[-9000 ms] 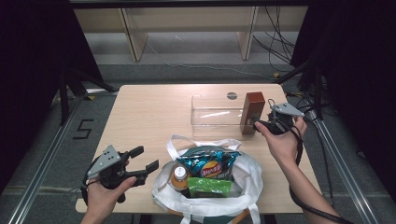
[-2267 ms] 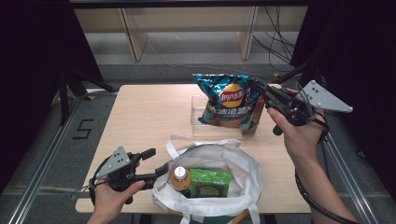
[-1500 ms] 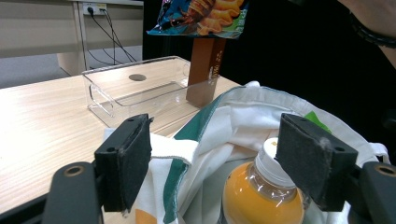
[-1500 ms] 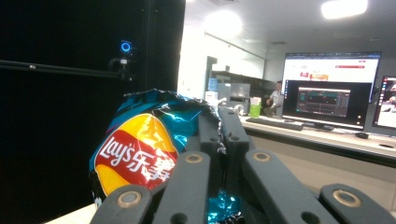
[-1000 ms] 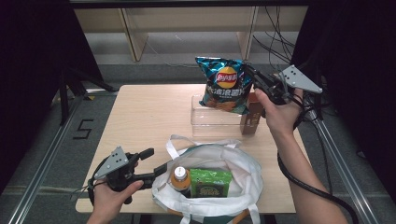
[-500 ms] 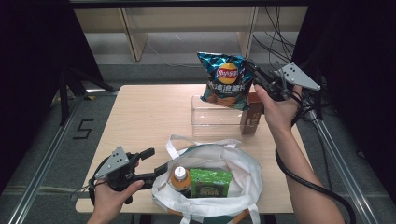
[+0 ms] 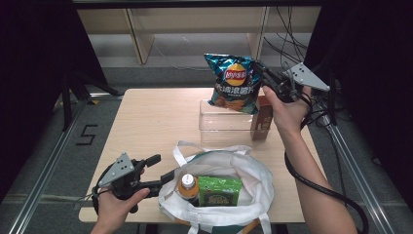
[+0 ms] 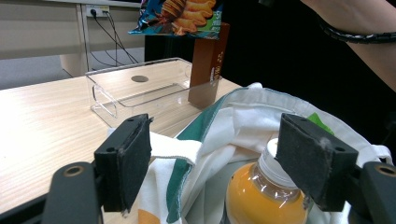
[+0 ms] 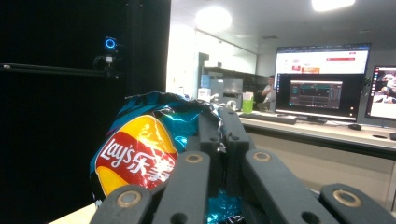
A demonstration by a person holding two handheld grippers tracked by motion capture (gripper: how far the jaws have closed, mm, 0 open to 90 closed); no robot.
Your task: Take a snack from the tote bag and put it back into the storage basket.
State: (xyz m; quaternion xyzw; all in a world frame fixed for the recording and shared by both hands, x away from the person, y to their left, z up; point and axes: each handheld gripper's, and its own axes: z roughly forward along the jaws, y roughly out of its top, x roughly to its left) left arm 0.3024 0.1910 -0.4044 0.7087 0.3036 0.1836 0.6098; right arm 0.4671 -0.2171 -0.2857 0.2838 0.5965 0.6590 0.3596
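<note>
Crinkly blue foil marks your progress: the chip bag [image 7: 234, 84] is out of the white tote bag [image 7: 243, 170] and hangs in the air above the clear plastic bin [image 7: 225, 122], clamped at its top edge by your right gripper [image 7: 265, 78]. What seems left is lowering it into the bin, then fetching the orange juice bottle [image 7: 187, 186] and the green packet [image 7: 219, 191] that lie in the tote. Your right forearm reaches up and forward, the wrist raised beside the brown box [image 7: 261, 117]. Your left gripper [image 7: 163, 170] sits low at the tote's rim, jaws spread wide, one either side of the cloth edge, gripping nothing.
</note>
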